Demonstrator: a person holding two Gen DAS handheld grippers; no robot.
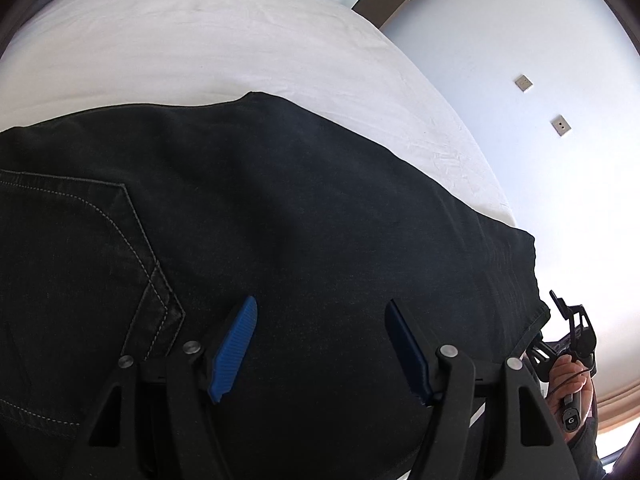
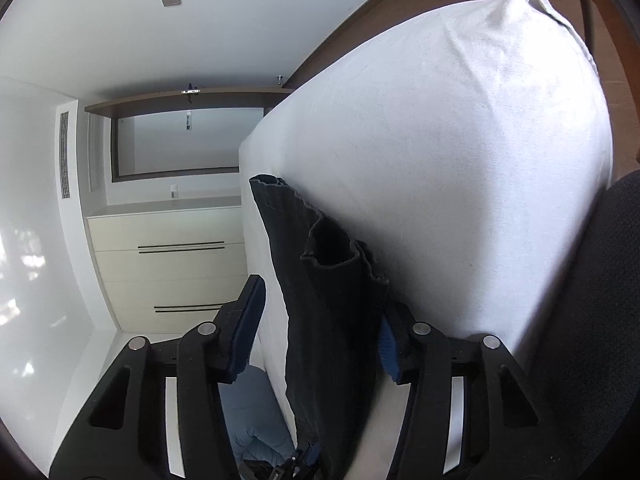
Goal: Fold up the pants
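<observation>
The bed [image 1: 180,40] filled most of both views, its white sheet smooth with fine wrinkles near the far edge; its full outline was cut off by the frame on every side. In the right wrist view the whole scene appeared rolled onto its side, so the mattress rose like a pale rounded wall.

The pants [image 1: 280,208] lay spread flat on the bed, black denim with a faint woven grain. A back pocket [image 1: 80,248] outlined in pale double stitching showed at the left, cropped by the frame edge. The waistband and the rest of the garment were out of sight. In the right wrist view the hem end [image 2: 332,256] stood up as a wavy, layered edge, with one leg opening gaping as a dark tube.

A cream drawer unit [image 2: 168,264] with thin dark handle slots stood against the white wall.

The left tongs [image 1: 320,344] were spread apart over the dark cloth, with ribbed blue pads [image 1: 236,344] clear of any fold; whether the tips touched the fabric was hard to tell. The right tongs [image 2: 320,324] straddled the hem end. The cloth hid most of one blue pad [image 2: 386,340], while the other finger stood off the fabric, not yet pinching. Their lower parts were cropped.
</observation>
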